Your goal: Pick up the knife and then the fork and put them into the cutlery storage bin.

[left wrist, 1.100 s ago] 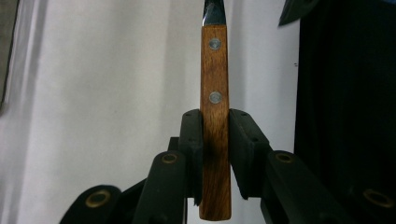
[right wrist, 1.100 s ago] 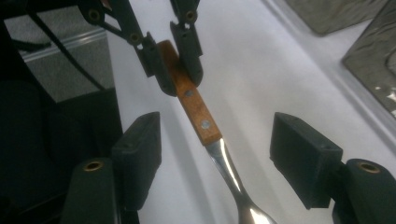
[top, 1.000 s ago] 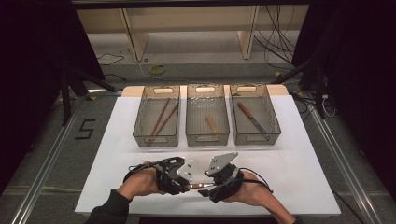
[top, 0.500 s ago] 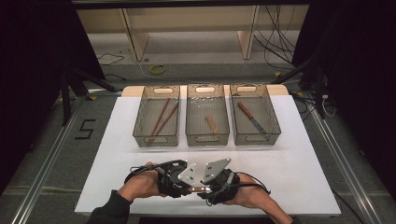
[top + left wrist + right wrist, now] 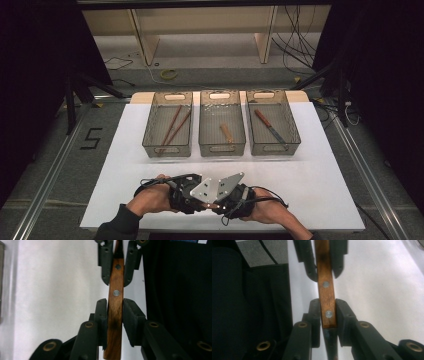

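Observation:
A utensil with a riveted wooden handle (image 5: 115,322) is held level between both grippers near the table's front edge. My left gripper (image 5: 115,302) is shut on the handle, its pads pressing both sides. My right gripper (image 5: 327,302) faces it from the other end. Its jaws have just been closing and now press on the handle's (image 5: 325,290) end, where dark metal continues below. In the high view the left gripper (image 5: 192,197) and the right gripper (image 5: 227,197) meet nose to nose, and their grey plates hide the utensil.
Three clear bins stand in a row at the table's middle. The left bin (image 5: 150,135) has two long sticks, the middle bin (image 5: 205,125) a short wooden piece, the right bin (image 5: 295,132) a wooden-handled knife. White tabletop (image 5: 325,175) lies around the hands.
The right gripper has slid a little left and toward the front edge. Its grey plate now sits against the left gripper's plate. The left hand has stayed put.

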A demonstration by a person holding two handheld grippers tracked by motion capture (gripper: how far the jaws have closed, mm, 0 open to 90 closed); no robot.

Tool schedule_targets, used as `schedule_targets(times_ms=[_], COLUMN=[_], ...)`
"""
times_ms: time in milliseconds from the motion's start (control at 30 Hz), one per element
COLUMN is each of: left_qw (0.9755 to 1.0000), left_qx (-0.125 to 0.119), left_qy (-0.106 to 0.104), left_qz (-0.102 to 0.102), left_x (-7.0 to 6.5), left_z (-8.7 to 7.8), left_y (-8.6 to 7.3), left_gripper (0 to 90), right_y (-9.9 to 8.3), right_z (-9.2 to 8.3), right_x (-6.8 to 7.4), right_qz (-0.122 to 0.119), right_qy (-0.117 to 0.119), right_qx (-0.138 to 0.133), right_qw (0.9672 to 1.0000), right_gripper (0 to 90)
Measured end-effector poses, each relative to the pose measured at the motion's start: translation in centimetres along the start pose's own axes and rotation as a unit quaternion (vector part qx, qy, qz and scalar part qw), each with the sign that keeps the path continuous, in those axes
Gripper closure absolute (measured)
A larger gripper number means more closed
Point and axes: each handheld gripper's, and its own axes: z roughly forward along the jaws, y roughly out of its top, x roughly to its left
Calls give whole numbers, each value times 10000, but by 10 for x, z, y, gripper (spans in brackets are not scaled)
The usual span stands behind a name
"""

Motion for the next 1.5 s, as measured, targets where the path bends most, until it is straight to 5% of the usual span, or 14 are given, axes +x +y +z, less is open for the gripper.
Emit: schedule_targets(times_ms=[100,233,367,500,633,733,1000,1100,1133,1300,1500], left_qw=[9999,9990,9935,9882,9793,9717,9423,9341,9285,9086,8900], left_qx=[-97,-188,-639,-830,-1130,-1327,-1968,-2081,-2176,-2482,-2766], left_qy=[80,315,601,743,841,934,1245,1292,1316,1552,1623], left_qz=[-31,-240,-721,-1053,-1456,-1718,-2405,-2598,-2707,-2979,-3242], left_x=[2,6,14,20,26,28,30,30,30,26,23], left_z=[-2,-5,-11,-13,-15,-17,-18,-18,-18,-19,-20], left_y=[-2,-5,-13,-22,-31,-40,-65,-76,-80,-96,-108], left_gripper=[697,553,437,353,300,267,223,208,208,201,207], right_y=[0,-1,-4,-9,-14,-18,-28,-31,-31,-36,-39], right_z=[-1,-3,-7,-12,-17,-22,-39,-48,-50,-60,-70], right_x=[-1,-4,-9,-18,-28,-35,-55,-64,-65,-77,-93], right_qz=[37,116,228,427,619,789,1224,1374,1402,1583,1800], right_qy=[5,-89,-234,-415,-593,-671,-955,-1077,-1109,-1245,-1376], right_qx=[-26,-53,-34,-61,-147,-192,-455,-558,-569,-624,-670], right_qw=[10000,9999,9995,9982,9962,9944,9868,9831,9823,9775,9717], right_gripper=[780,781,781,781,781,781,780,780,781,780,780])
